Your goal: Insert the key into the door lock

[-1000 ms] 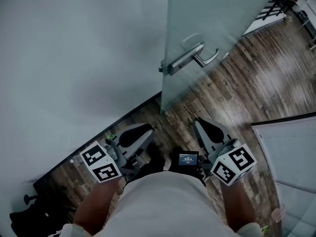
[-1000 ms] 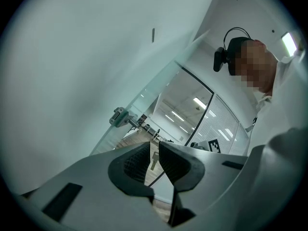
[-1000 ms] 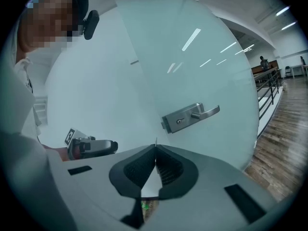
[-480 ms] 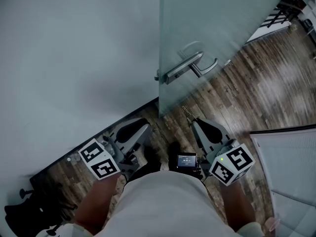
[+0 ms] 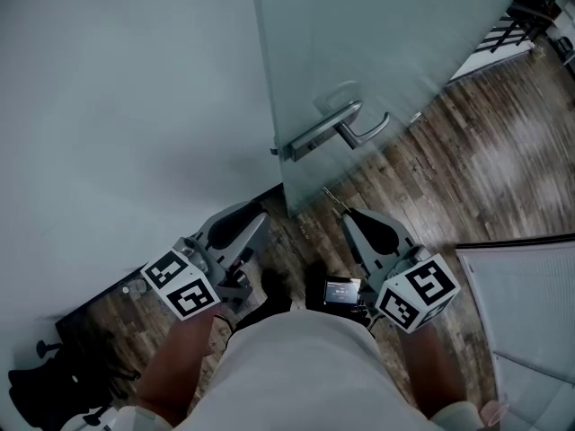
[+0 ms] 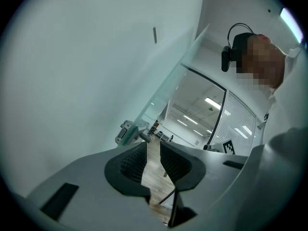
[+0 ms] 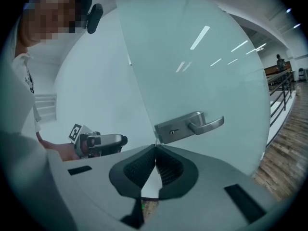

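Metal key (image 5: 332, 197) overhead, keyhole (image 7: 174, 131) past right tongs (image 7: 155, 147)

The door (image 5: 377, 52) is showing frosted pale teal, its handle (image 5: 346, 126) silver. Beside the door, the floor (image 5: 485, 160) is showing brown wood grain. The left gripper (image 5: 250, 219) and right gripper (image 5: 352, 219) are wearing black-and-white markers (image 5: 180, 285).

The floor (image 5: 467, 151) is dark wood planking, streaked with pale glare toward the upper right. At the lower left corner a black wheeled base (image 5: 40, 384), perhaps a chair's, stands on it beside the wall (image 5: 108, 106).
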